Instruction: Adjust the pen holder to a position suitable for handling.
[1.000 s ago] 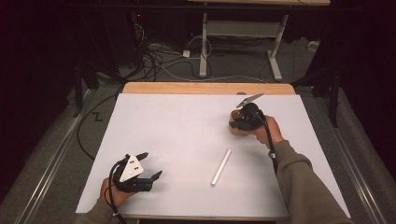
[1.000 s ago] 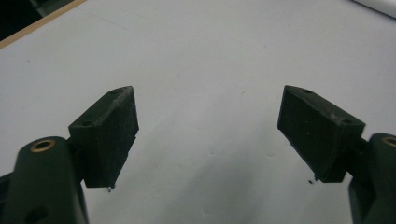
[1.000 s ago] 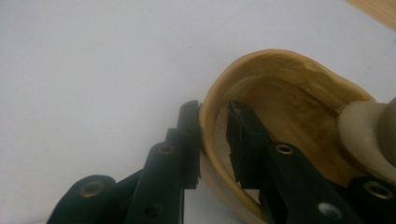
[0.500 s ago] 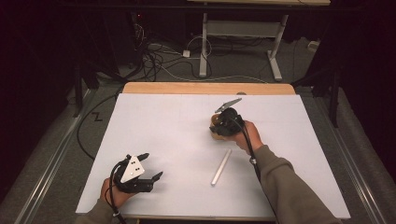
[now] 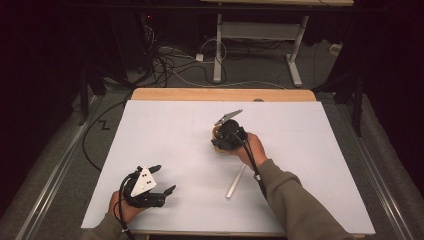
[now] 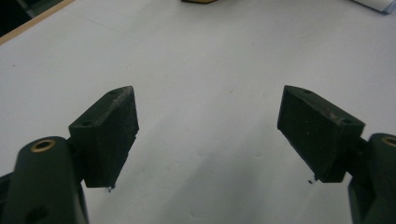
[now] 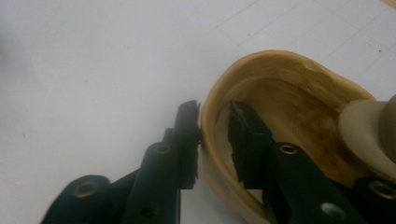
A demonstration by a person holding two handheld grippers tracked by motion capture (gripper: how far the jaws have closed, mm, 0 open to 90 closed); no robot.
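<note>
High view. My right claw [image 5: 218, 136] sits mid-worktop, a little toward the far edge, gripping the rim of a small round tan wooden bowl [image 5: 217, 132]. The bowl rests on the white paper-covered worktop [image 5: 165, 130], mostly hidden under the claw body, so its tilt is hard to judge from here. A pale, slim white stick [image 5: 236, 181] lies just beside my right forearm, toward me from the bowl; its long axis runs slantwise, near end left, far end right. My left claw [image 5: 162, 179] rests at the near left edge, well apart from both bowl and stick. The right hand is plainly the nearer one to each.

Left gripper view. Left claw [image 6: 205, 135]: jaws spread wide, nothing between them, bare white worktop [image 6: 205, 70] beneath. A brown scrap at the top edge may be the bowl; too little shows to be sure.

Right gripper view. Right claw [image 7: 212, 135]: one jaw outside the bowl's wall, the other inside, with the wooden rim [image 7: 208, 112] between the pads. The jaws have just been easing open a touch; the outer pad still looks in contact with the wall, so I read this as a grip, loosening. A rounded beige piece [image 7: 369, 130] shows in the bowl at the right edge; identity unclear.

Judgement: bowl placement looks nearly finished. The stick, lying just behind my right hand, is the likely next pick.
</note>
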